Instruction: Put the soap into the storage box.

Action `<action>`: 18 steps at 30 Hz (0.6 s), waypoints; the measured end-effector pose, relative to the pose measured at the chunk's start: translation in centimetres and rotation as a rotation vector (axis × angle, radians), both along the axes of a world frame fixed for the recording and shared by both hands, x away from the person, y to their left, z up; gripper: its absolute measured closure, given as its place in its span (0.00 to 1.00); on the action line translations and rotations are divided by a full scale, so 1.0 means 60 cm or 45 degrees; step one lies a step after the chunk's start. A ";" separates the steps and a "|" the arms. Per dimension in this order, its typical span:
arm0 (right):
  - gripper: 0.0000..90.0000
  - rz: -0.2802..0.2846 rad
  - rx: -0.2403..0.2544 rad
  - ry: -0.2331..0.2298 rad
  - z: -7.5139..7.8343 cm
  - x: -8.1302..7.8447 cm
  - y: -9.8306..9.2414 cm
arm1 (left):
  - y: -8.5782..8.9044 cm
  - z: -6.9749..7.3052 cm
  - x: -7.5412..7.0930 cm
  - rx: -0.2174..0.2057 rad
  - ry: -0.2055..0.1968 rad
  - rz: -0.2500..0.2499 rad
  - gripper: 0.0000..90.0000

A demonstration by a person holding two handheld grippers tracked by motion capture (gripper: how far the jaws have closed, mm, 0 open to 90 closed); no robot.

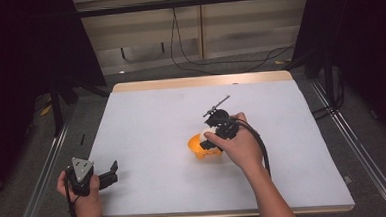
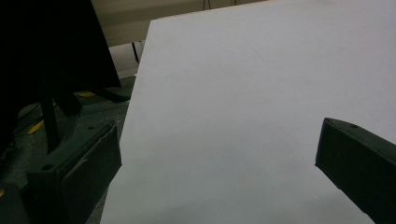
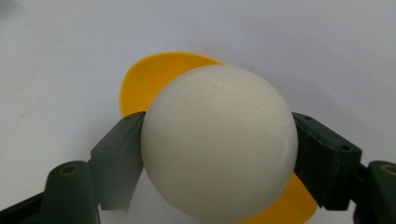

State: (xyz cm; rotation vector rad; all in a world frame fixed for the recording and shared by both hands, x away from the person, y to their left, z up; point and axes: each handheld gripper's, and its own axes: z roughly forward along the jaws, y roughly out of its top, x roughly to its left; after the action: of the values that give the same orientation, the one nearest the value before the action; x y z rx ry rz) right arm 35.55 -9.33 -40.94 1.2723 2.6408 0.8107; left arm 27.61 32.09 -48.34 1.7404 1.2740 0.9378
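White ball (image 3: 218,144) pinched in right tongs (image 3: 219,154), above yellow bowl (image 3: 154,74).

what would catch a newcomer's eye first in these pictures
The smooth white ball stands out first, clamped between the black jaws of the right gripper just above a bright orange-yellow plastic bowl near the middle of the white table. After that, the left gripper at the table's near left edge, its jaws wide apart with nothing between them.
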 end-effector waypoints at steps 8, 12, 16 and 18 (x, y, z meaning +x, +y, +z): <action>0.27 -0.021 -0.001 0.023 -0.006 0.001 0.004 | 0.000 0.000 0.000 0.005 0.001 0.002 0.00; 0.27 -0.037 0.004 0.039 -0.011 0.003 0.004 | 0.000 0.000 0.000 0.003 0.001 0.001 0.00; 0.27 -0.037 -0.011 0.044 -0.014 0.004 0.006 | 0.000 0.000 0.000 0.004 0.002 0.001 0.00; 0.27 -0.041 -0.014 0.045 -0.018 0.005 0.006 | 0.000 0.000 0.000 0.003 0.002 0.001 0.00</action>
State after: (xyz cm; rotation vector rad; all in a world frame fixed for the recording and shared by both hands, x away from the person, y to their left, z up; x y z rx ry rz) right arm 35.86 -8.95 -42.01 1.3349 2.6403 0.7748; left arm 27.62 32.09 -48.34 1.7431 1.2751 0.9384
